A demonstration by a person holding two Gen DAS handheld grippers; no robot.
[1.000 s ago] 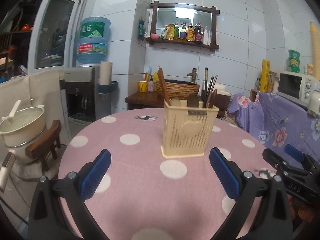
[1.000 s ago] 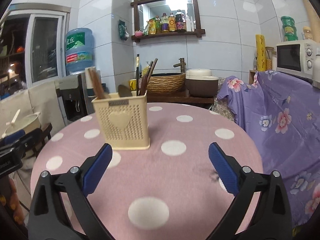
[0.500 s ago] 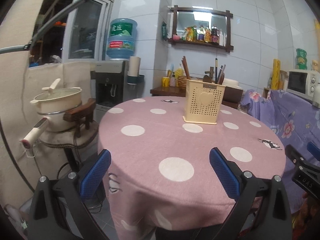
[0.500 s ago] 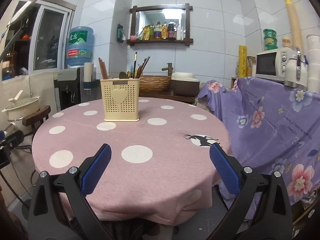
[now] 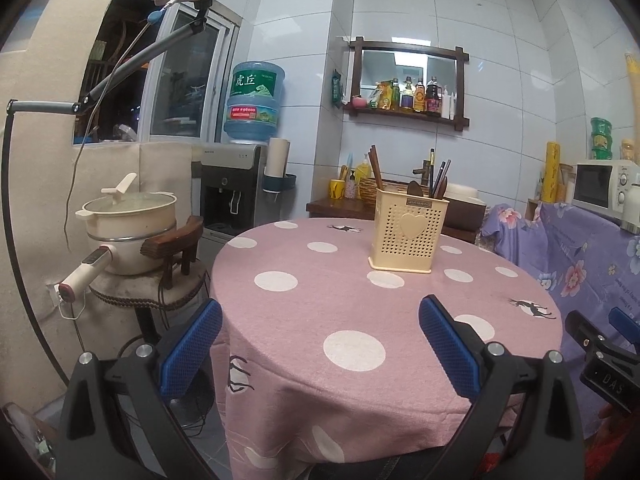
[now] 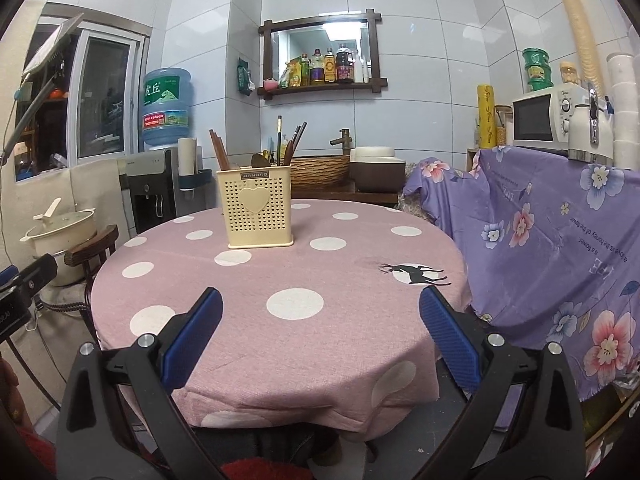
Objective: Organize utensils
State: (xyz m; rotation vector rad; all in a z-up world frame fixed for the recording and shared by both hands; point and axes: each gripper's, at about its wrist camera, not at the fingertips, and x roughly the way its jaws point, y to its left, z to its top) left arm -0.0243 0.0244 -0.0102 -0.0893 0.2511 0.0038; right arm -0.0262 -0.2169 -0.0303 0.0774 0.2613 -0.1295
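Left wrist view: my left gripper (image 5: 320,344) hangs off the near edge of the round table (image 5: 400,320), jaws spread wide, nothing between the blue pads (image 5: 192,350). Pink tablecloth with white dots covers the table. Cream utensil holder (image 5: 408,236) stands upright toward the far side of the table, well apart from my gripper. Utensils (image 5: 416,189) stick up out of it: brown handles on the left, dark sticks on the right, a spoon bowl in the middle. Which compartment each sits in, can't tell. My right gripper (image 5: 600,354) shows at the right edge, beside the table; its jaw state isn't readable from here. Pot (image 5: 132,228) on a stool left of the table, water dispenser (image 5: 232,188) behind it.

Right wrist view: my right gripper (image 6: 320,338) also sits at the near table edge, jaws wide apart, holding nothing. Utensil holder (image 6: 258,212) is upright, left of centre on the far half of the table, utensils (image 6: 256,152) standing in it. Tabletop around it is bare cloth. Purple flowered cover (image 6: 560,240) drapes the furniture on the right, microwave (image 6: 548,118) on top. Part of my left gripper (image 6: 24,292) shows at the left edge.
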